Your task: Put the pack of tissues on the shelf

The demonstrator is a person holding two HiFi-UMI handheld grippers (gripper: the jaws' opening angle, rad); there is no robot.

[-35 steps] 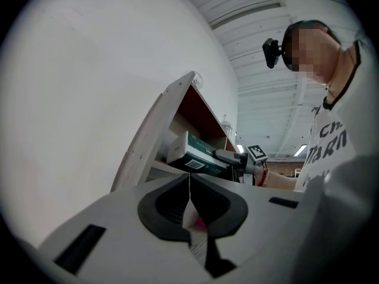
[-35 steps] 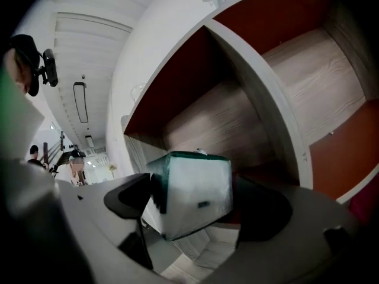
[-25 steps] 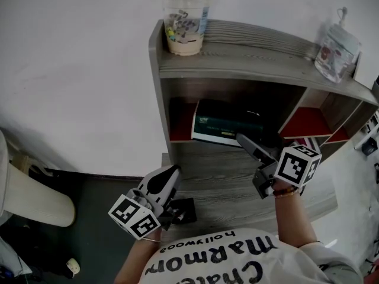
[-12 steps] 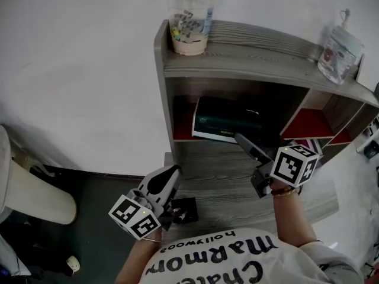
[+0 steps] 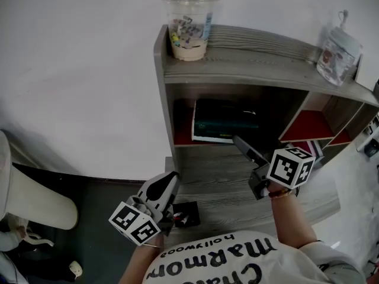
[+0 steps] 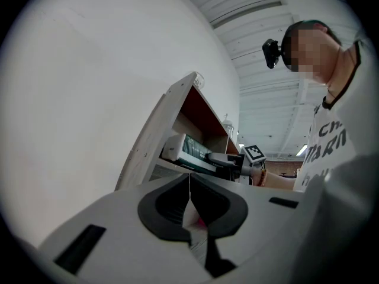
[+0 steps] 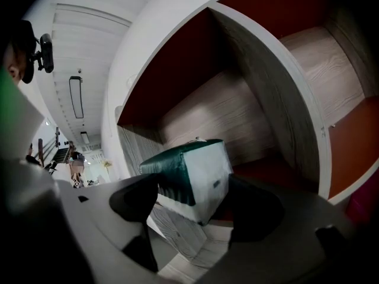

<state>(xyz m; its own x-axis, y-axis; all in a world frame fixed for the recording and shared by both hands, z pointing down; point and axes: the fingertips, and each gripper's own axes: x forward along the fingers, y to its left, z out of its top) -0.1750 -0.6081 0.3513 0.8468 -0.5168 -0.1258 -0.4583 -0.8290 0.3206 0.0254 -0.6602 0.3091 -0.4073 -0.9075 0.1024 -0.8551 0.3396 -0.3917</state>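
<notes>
The dark green and white pack of tissues [image 5: 225, 120] lies inside the left compartment of the grey wooden shelf [image 5: 237, 58]. My right gripper [image 5: 240, 142] hovers just in front of that compartment, pointing at the pack. In the right gripper view the pack [image 7: 192, 179] shows between the jaws of the right gripper [image 7: 195, 189]. The jaws are closing but still wide apart, and neither pad presses on the pack. My left gripper [image 5: 169, 179] is low at the shelf's front left corner. Its jaws [image 6: 189, 188] meet, with nothing held.
A plastic cup with a drink [image 5: 189, 25] stands on the shelf's top board at the left. A clear jar [image 5: 336, 47] stands on it at the right. A small black object [image 5: 185, 213] lies on the lower board [image 5: 225, 188] beside the left gripper. A pale seat [image 5: 29, 200] is at far left.
The right gripper has drawn back slightly from the compartment, and the pack stays inside. The left gripper has barely moved.
</notes>
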